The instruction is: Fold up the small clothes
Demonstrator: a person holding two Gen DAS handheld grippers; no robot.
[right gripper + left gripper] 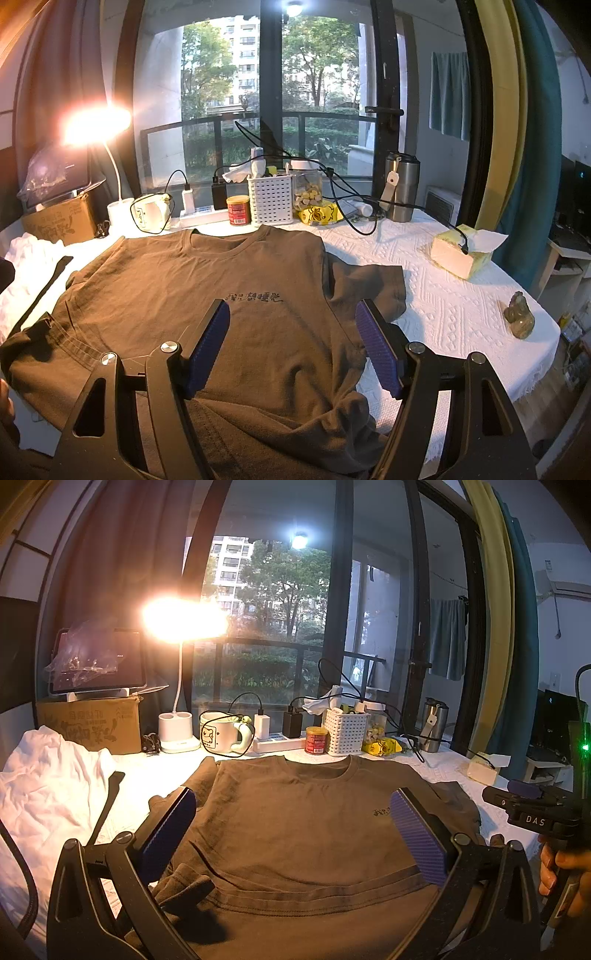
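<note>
Behind everything, a tall window [273, 92] with dark frames, trees and apartment blocks beyond; teal and yellow curtains [517, 129] down the right side. Below it, a table under a white textured cloth [461, 306], filling the lower room. Spread flat over the cloth's middle and near edge, a brown T-shirt [207, 302], collar toward the far edge, front up, hem bunched at the near edge. At the left edge, a heap of white fabric [44, 786]. In the far left corner, a cardboard box [92, 723] with a tablet [98, 661] on top, and beside it a lit lamp [181, 620]. Along the far edge, in a row: mug [221, 733], power strip [277, 742], red can [316, 740], white basket [347, 731], steel tumbler [400, 188]. Toward the right edge, a tissue box [463, 254] and a small figurine [519, 315]. Low over the shirt, left gripper [293, 834] with jaws wide apart, empty; right gripper [293, 343] likewise spread, holding nothing.
</note>
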